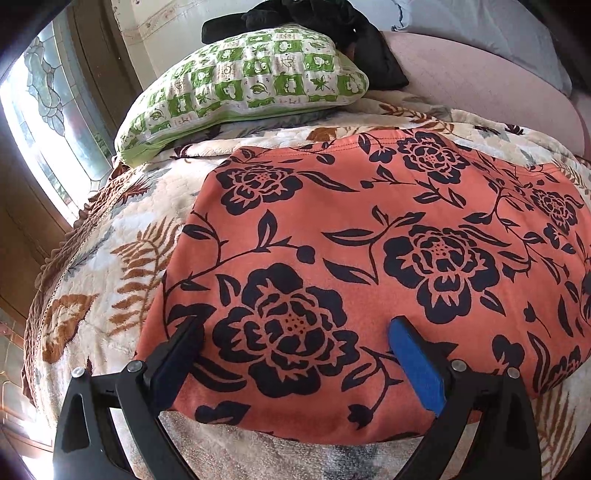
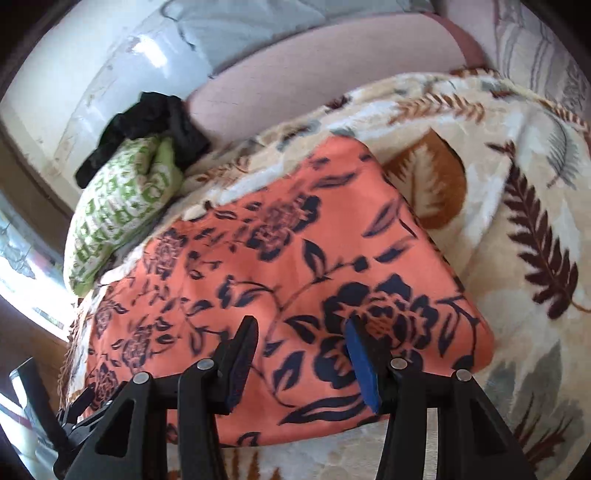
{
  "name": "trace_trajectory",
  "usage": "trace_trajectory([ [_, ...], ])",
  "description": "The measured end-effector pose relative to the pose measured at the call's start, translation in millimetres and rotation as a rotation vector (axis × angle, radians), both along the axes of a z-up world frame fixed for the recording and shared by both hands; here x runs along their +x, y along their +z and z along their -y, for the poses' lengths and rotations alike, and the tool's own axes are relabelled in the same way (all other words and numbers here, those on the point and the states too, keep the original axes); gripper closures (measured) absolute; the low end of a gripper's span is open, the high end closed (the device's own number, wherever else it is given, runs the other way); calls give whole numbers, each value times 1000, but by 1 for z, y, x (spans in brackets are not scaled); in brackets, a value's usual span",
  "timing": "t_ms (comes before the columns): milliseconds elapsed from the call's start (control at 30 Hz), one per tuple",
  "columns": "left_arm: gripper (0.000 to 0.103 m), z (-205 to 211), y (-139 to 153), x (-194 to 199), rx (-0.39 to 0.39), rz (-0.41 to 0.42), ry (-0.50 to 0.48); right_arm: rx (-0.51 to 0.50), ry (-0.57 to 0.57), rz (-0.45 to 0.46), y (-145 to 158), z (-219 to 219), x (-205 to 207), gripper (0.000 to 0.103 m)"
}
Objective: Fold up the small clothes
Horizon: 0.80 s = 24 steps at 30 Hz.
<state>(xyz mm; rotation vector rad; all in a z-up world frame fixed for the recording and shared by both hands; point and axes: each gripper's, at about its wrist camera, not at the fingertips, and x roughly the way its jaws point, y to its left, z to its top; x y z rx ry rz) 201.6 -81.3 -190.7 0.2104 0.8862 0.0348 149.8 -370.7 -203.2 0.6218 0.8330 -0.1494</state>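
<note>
An orange garment with a dark floral print (image 1: 369, 236) lies flat on a cream leaf-patterned blanket (image 1: 110, 258). My left gripper (image 1: 295, 332) is open, its fingers over the garment's near left part, holding nothing. In the right wrist view the same garment (image 2: 295, 266) lies spread, its right edge folded. My right gripper (image 2: 301, 332) is open over the garment's near right part and empty. The left gripper's body (image 2: 85, 413) shows at the lower left of the right wrist view.
A green and white checked pillow (image 1: 243, 85) lies behind the garment at the left, with black clothes (image 1: 314, 22) on it. A pink cushioned headboard (image 1: 480, 81) stands behind. A window (image 1: 48, 122) is at the left. The blanket (image 2: 517, 258) stretches on to the right.
</note>
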Motion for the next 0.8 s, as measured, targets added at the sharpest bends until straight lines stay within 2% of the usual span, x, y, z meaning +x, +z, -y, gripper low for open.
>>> trace_trajectory([
  [33, 3, -1, 0, 1, 0, 0, 0, 22, 11, -20, -8, 3, 2, 50],
  [133, 2, -1, -1, 1, -2, 2, -1, -19, 29, 5, 3, -4, -1, 49],
  [200, 1, -3, -2, 0, -10, 8, -3, 5, 46, 74, 11, -9, -7, 49],
  [333, 0, -6, -4, 0, -29, 19, -13, -23, 143, 163, 24, -36, -9, 49],
  [400, 0, -7, -5, 1, -36, 26, -22, -46, 197, 131, 18, -53, -3, 49],
  [467, 0, -8, -6, 3, -50, 19, -30, -68, 241, 43, 0, -70, 8, 48],
  [500, 0, -10, -6, 4, -58, 8, -35, -119, 250, 24, -5, -77, 10, 48],
  [533, 0, -12, -3, 5, -71, -12, -46, -173, 256, 39, -3, -83, 8, 48],
  [600, 0, -18, 7, 6, -122, -21, -63, -204, 268, 37, 2, -88, 8, 49],
  [667, 0, -28, 20, 3, -205, 18, -50, -148, 291, 107, 10, -88, 2, 49],
  [733, 0, -35, 28, 2, -245, 45, -27, -132, 332, 172, 22, -97, -3, 49],
  [800, 0, -35, 23, 6, -198, 28, -3, -102, 394, 213, 27, -111, -6, 49],
])
